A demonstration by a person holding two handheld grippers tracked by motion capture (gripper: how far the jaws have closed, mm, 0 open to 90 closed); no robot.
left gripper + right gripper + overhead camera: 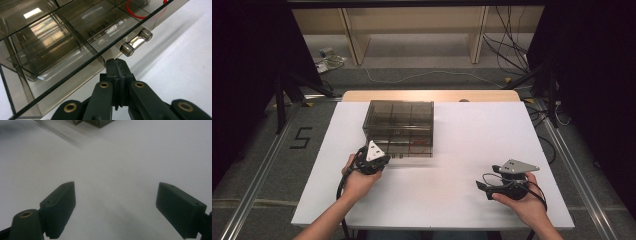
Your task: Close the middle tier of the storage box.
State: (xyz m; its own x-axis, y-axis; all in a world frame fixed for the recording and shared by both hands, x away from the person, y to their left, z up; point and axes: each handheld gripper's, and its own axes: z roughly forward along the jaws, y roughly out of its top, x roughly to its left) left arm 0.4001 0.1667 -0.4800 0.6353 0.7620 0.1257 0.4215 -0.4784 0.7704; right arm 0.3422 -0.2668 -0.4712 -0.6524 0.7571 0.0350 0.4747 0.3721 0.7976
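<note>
Left gripper view: your left claw (117, 65) is pinched fully closed on nothing, its tips at the front edge of the smoky plastic drawer box (57, 42).

Just ahead of those tips and a little to their right sits the clear bar handle (136, 42), the sensible place to grip. Judge the box light, rigid, glossy and likely to slide on the white table (452, 195), so open up, close across the handle and pull straight. Your right claw (115, 206) rests wide apart, holding nothing, with the box well ahead of it.
</note>
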